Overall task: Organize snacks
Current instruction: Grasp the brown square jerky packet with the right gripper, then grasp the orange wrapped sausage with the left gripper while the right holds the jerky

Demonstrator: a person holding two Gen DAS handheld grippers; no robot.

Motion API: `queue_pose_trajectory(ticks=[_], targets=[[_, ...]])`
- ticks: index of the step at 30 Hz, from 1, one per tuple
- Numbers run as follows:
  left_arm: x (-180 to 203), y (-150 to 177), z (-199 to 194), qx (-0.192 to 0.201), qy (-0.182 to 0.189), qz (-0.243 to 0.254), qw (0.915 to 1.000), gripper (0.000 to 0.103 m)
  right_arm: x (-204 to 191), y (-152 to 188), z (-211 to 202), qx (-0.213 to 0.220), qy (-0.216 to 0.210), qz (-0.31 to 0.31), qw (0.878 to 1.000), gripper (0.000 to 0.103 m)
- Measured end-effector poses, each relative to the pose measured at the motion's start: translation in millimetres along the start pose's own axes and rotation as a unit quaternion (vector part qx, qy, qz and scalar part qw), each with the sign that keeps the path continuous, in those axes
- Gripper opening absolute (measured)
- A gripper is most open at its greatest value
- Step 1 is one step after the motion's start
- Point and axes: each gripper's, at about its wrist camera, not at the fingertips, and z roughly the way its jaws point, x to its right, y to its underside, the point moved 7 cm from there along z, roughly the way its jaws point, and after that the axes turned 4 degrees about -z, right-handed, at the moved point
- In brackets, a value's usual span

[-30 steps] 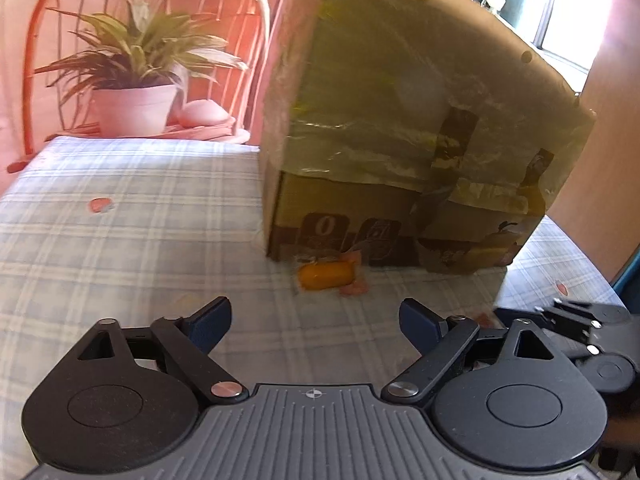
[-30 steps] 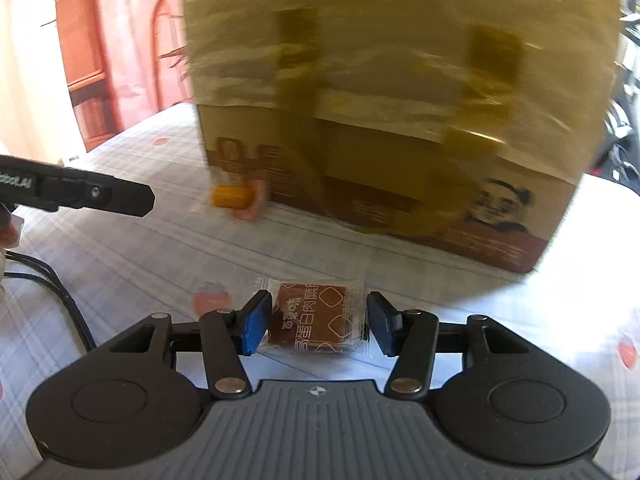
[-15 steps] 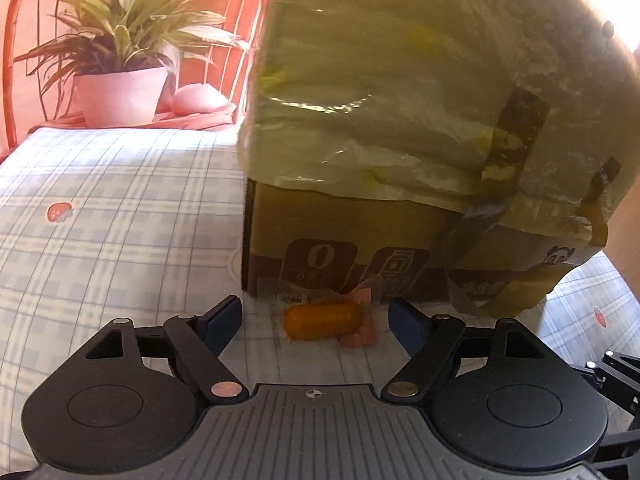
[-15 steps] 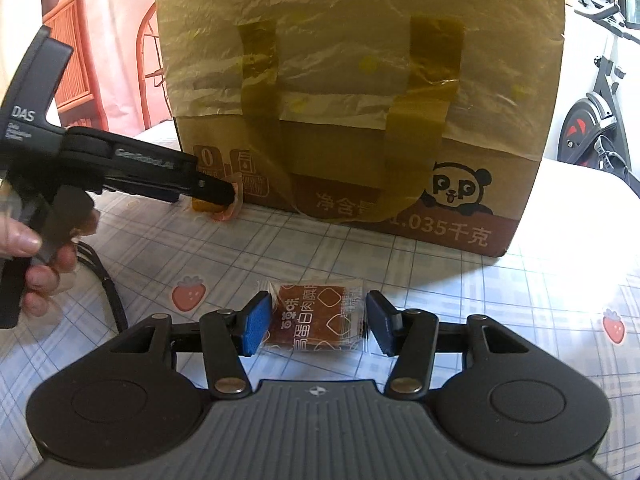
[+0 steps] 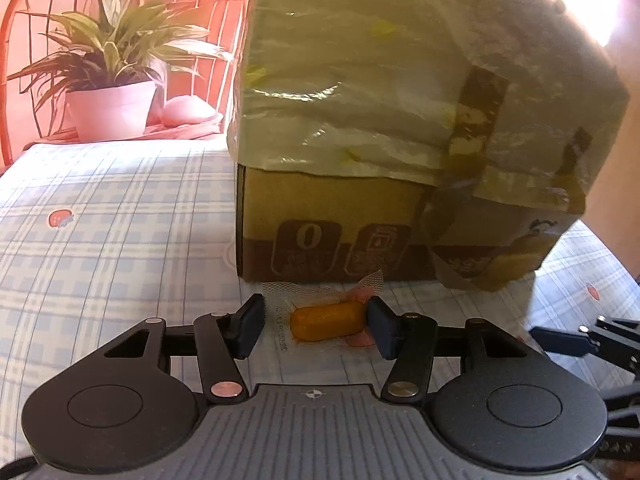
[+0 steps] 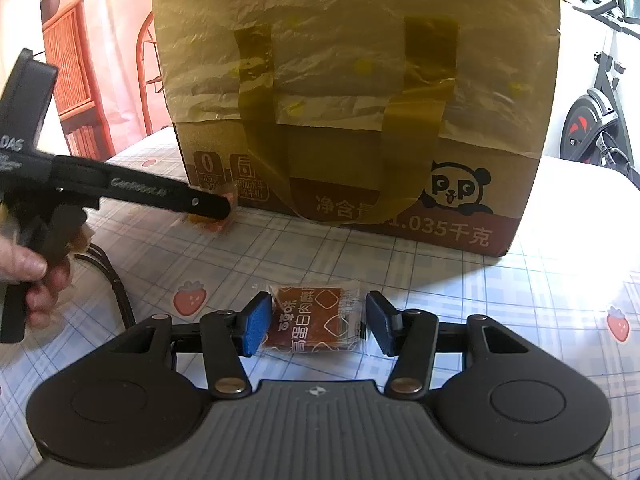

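Note:
An orange snack (image 5: 326, 322) in a clear wrapper lies on the checked tablecloth (image 5: 100, 240), right in front of the plastic-lined cardboard box (image 5: 340, 208). My left gripper (image 5: 316, 330) straddles it and its jaws are closing. The right pad meets the snack's end, while the left pad is still a little apart. In the right wrist view, my right gripper (image 6: 316, 326) is shut on a brown square snack packet (image 6: 310, 320), with a pad at each edge, low over the cloth in front of the box (image 6: 360, 120). The left gripper (image 6: 218, 210) reaches in from the left, held by a hand (image 6: 24, 268).
A potted plant (image 5: 108, 96) stands on a red chair (image 5: 32, 20) beyond the table's far left corner. An exercise bike (image 6: 596, 120) is past the table on the right. A black cable (image 6: 116, 284) trails from the left gripper across the cloth.
My left gripper moved forward and down until the orange snack sat between its jaws, and the jaws narrowed around it. The right gripper kept its hold on the brown packet and stayed in place.

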Motion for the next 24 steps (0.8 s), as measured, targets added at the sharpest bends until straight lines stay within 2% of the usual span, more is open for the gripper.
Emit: queue_pose_trajectory(ticks=[17,22,24], targets=[[8.5,19.2,-68.5,0.042,-0.007,-0.016,0.999,0.056,1.9,1.8,-6.7,0.006,-0.016,0.02,1.0,0.049],[11.4,22.2,-80.3,0.052,-0.005,-0.017,0.9985,0.056,2.8,-0.3,-10.5,0.003,-0.03,0.026,0.999,0.052],[13.2,22.6,-83.8,0.056,-0.007,-0.011,0.9983,0.056,1.9,-3.5,-15.0,0.003,-0.043,0.016,0.999,0.057]])
